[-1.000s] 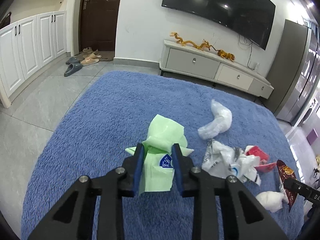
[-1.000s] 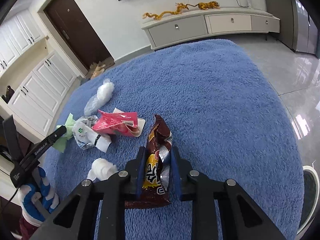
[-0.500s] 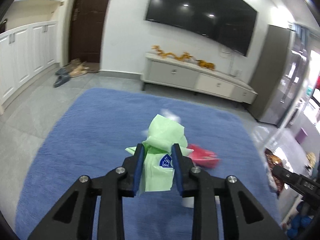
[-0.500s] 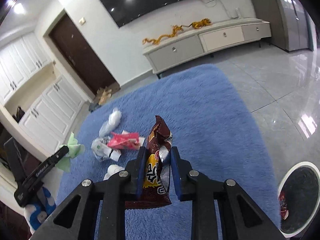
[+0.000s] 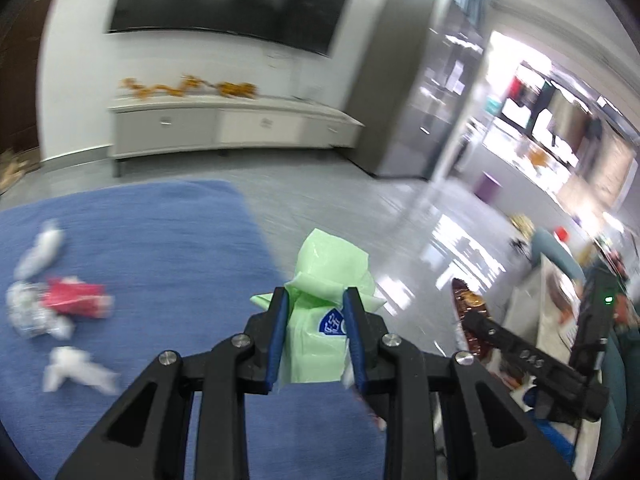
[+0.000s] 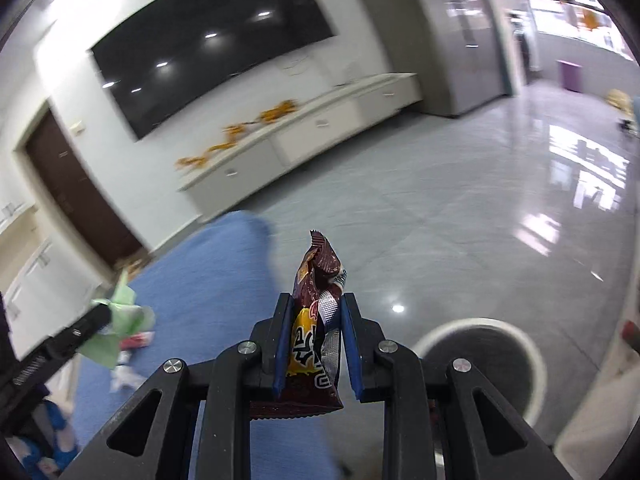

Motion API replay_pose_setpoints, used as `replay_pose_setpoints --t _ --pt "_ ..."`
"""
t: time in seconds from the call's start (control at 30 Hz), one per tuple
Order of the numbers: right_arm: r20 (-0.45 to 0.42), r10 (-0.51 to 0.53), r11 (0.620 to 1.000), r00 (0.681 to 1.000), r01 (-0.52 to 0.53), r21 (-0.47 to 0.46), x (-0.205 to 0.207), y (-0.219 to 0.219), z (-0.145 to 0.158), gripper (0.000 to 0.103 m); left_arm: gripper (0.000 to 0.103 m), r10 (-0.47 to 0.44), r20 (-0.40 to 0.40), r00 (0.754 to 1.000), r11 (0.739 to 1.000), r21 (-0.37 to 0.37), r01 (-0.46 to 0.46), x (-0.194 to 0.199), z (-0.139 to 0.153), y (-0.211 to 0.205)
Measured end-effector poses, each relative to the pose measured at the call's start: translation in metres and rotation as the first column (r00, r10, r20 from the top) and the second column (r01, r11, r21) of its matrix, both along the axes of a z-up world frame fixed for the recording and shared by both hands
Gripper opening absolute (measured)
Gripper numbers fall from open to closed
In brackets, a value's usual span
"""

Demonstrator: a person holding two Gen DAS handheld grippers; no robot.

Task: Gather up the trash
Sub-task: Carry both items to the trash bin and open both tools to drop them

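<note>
Closest to each camera is a load already in hand: the left gripper [image 5: 316,336] is clamped on a pale green packet [image 5: 320,320] with a blue emblem, its crumpled top standing above the fingertips, and the right gripper [image 6: 316,340] is pinched on a brown and yellow snack wrapper [image 6: 314,320] that stands upright between the blue pads. Just beyond the right gripper, low and to its right on the shiny tiled floor [image 6: 460,220], sits a round white-rimmed bin [image 6: 480,356] with a dark inside, partly hidden by the gripper's frame. This reads as the carry step, both pieces lifted clear of the blue rug [image 5: 140,248] and on their way to the bin. The next move calls for bringing each gripper over the bin's opening before the fingers part, the right one being nearer to it; a light wrapper let go short of the rim may flutter onto the tiles. Farther off in the left view, more litter lies on the rug: a white tissue wad [image 5: 76,372], a red packet [image 5: 76,300] among clear crumpled plastic, and another white piece [image 5: 40,252] beyond, so further trips seem needed. Both views are motion-blurred, so finer detail is unclear.
</note>
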State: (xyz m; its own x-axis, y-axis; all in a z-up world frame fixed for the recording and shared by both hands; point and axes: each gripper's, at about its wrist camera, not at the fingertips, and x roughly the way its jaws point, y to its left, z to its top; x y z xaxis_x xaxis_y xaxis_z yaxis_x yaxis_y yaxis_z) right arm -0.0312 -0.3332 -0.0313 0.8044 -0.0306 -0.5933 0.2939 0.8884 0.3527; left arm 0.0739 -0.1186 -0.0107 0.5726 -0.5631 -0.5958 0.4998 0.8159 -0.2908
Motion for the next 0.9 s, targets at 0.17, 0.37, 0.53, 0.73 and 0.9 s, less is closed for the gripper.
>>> replay_pose_setpoints --t 0.17,0.37,0.53,0.73,0.9 --pt "-0.088 -0.143 0.987 0.986 0.149 0.054 -0.031 -0.063 -0.034 0.023 0.026 -0.125 -0.047 0.991 0.991 0.048 0.127 -0.013 -0.017 -0.077" --pt "-0.195 -0.214 0.966 0.957 0.237 0.106 -0.053 -0.112 -0.078 0.027 0.029 -0.225 -0.131 0.965 0.966 0.102 0.239 -0.022 -0.053 -0.146" --pt "-0.251 -0.247 0.952 0.936 0.283 0.115 -0.054 -0.129 -0.098 0.038 0.035 -0.283 -0.166 0.944 0.946 0.115 0.304 -0.024 -0.07 -0.182" --pt "-0.282 -0.287 0.939 0.916 0.327 0.107 -0.055 -0.132 -0.105 0.047 0.044 -0.317 -0.186 0.93 0.931 0.123 0.342 -0.029 -0.081 -0.202" --pt "-0.28 -0.312 0.932 0.908 0.35 0.096 -0.054 -0.129 -0.101 0.048 0.046 -0.31 -0.183 0.933 0.936 0.116 0.333 -0.031 -0.079 -0.195"
